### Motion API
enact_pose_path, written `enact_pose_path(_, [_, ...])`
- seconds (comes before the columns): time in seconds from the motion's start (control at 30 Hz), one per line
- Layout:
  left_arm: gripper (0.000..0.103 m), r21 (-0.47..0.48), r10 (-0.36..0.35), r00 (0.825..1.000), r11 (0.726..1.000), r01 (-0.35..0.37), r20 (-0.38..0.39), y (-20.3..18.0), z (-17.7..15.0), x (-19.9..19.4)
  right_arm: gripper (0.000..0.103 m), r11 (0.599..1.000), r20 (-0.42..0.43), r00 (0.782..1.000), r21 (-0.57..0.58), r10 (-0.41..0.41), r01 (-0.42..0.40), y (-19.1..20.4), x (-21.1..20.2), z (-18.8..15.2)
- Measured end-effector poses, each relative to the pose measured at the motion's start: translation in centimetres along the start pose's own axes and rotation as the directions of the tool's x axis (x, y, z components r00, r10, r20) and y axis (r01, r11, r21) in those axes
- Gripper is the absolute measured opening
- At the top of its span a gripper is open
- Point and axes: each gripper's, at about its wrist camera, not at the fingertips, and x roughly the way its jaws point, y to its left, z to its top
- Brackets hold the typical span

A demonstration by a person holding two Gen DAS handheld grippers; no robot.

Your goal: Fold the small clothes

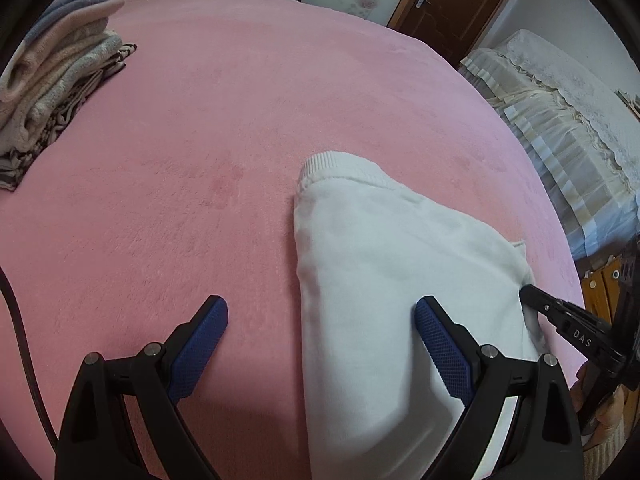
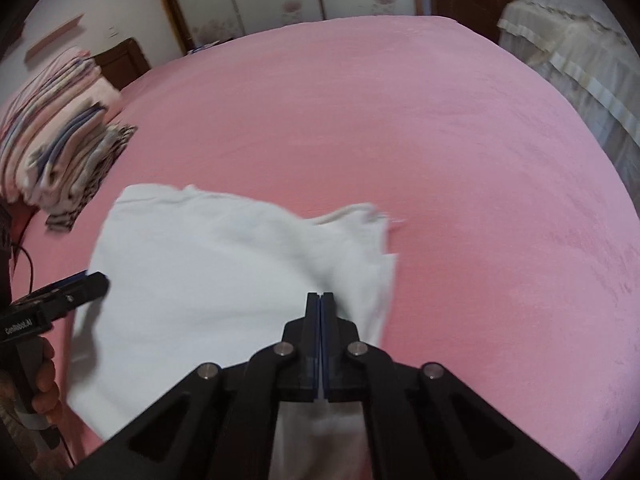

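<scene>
White garment: right-wrist view alone shows jaws pinching it.

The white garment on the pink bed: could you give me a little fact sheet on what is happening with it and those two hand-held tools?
Surface: pink blanket
Garment: white garment, partly folded, lying on the blanket
Left gripper: jaws wide open, one finger over the garment, gripping nothing
Right gripper: jaws shut, pinching the garment's edge
Also on the bed: stack of folded clothes at the far left
</scene>
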Motion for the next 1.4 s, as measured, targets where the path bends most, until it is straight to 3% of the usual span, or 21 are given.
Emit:
enact_pose_path(0.17, [0.094,0.001,-0.030,0.999,1.000,0.030,-0.041,0.4,0.6,0.7,0.000,1.000,-0.009,1.000,0.020,0.022,-0.022,-0.3,-0.8,-0.2])
enact_pose_path(0.27, [0.094,0.043,-0.029,0.998,0.999,0.032,-0.064,0.5,0.8,0.4,0.006,0.999,-0.015,0.999,0.023,0.044,-0.043,-0.1,-1.9,-0.2])
enact_pose_path(0.33, [0.094,0.082,-0.013,0.998,0.996,0.019,-0.067,0.3,0.9,-0.2,0.018,0.999,-0.033,0.999,0.011,0.040,-0.040,-0.2,-2.5,-0.5])
enact_pose_path(0.37, [0.094,0.099,-0.006,0.998,0.995,0.013,-0.067,0.2,0.8,-0.5,0.030,1.000,-0.039,0.999,0.005,0.029,-0.029,0.0,-2.8,-0.7])
enact_pose_path(0.43, [0.094,0.137,0.009,0.998,0.991,0.000,-0.065,-0.4,0.8,-1.4,0.039,1.000,-0.042,0.999,-0.010,0.017,-0.018,0.2,-3.4,-0.9])
enact_pose_path(0.7, [0.094,0.267,0.078,0.992,0.962,-0.051,-0.094,-2.1,-0.2,-3.7,0.054,0.995,-0.050,0.995,0.050,0.092,-0.089,0.0,-6.3,-2.9])
enact_pose_path(0.8, [0.094,0.296,0.070,0.989,0.955,-0.029,-0.131,-1.9,-1.1,-4.3,0.069,0.989,-0.061,0.990,0.090,0.124,-0.118,-0.1,-6.6,-3.8])
enact_pose_path(0.87, [0.094,0.289,0.060,0.987,0.957,-0.014,-0.150,-2.0,-1.6,-4.4,0.075,0.983,-0.069,0.986,0.113,0.153,-0.144,-0.1,-6.5,-4.2])
enact_pose_path(1.2, [0.096,0.120,-0.071,0.969,0.987,0.102,-0.238,-0.2,-2.8,-2.1,0.077,0.949,-0.134,0.962,0.244,0.237,-0.200,-2.1,-3.4,-5.3])
enact_pose_path(1.4, [0.096,0.010,-0.174,0.959,0.983,0.181,-0.224,0.9,-2.9,-0.6,0.077,0.893,-0.120,0.925,0.331,0.361,-0.306,-2.7,-1.0,-5.4])
